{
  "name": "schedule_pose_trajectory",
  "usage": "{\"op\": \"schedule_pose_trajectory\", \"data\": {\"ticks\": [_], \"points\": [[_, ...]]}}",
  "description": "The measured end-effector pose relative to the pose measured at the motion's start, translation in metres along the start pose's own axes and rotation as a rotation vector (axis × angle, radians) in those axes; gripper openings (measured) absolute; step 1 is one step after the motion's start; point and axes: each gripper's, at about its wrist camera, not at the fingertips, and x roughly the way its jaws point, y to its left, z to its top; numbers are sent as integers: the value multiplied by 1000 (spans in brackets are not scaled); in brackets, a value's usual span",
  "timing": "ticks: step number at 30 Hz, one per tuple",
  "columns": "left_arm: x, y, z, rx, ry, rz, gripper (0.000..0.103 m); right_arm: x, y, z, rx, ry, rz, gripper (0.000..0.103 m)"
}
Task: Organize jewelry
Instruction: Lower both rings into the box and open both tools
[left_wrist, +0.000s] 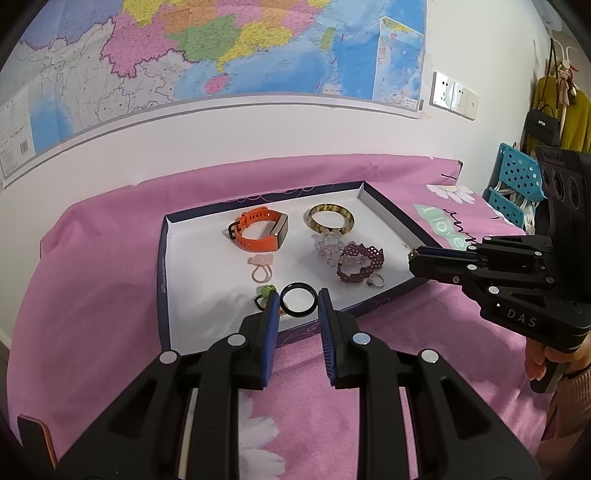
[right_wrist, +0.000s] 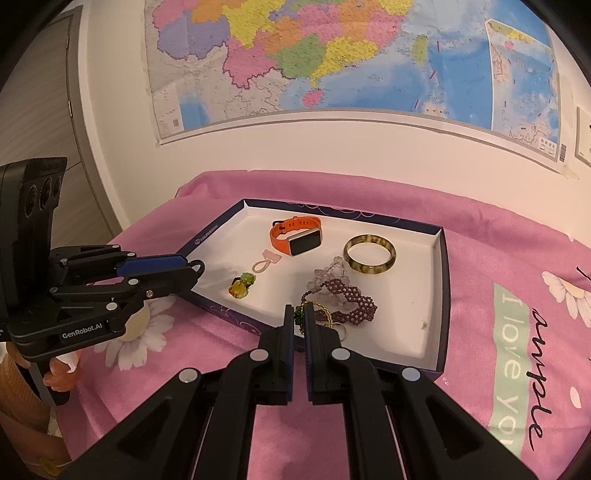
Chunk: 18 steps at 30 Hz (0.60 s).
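Both grippers hang over the near edge of the tray (left_wrist: 164, 258), which sits on the pink cloth (left_wrist: 92, 277); left gripper (left_wrist: 298, 301) is pinched on a black ring (left_wrist: 298, 300), jaws narrow, only the 2 blue pads touching its rim; right gripper (right_wrist: 300, 319) is nearly fully closed on a small green-and-gold beaded piece (right_wrist: 300, 314), what exactly it is I cannot tell. Risks as I see them: the black ring is smooth and held at 2 points on a curved edge, so any twist or slackening could pop it out sideways onto the cloth or onto the green charm (right_wrist: 242, 286) just below it; the beaded piece looks close to, maybe tangled with, the purple beaded bracelet (right_wrist: 347, 299) and a small metal ring (right_wrist: 341, 332) by the right fingers, so pulling away could drag those along or snag them. Tray is already crowded on the right: amber bangle (right_wrist: 369, 254), clear crystal cluster (right_wrist: 328, 277) and purple bracelet touch or overlap; dropping anything there makes a heap. Orange watch (right_wrist: 295, 238) and pink loop charm (right_wrist: 264, 262) sit clear on the left; safer zone.
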Motion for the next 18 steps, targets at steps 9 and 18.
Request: {"op": "schedule_pose_trajectory", "data": {"ticks": [9,18], "points": [[7,2,3,-1,9,10,22,6,-3,3,3,7,-5,4],[13,4,4,-7,21,16,22,12,-6,4,7,17,-11,4]]}}
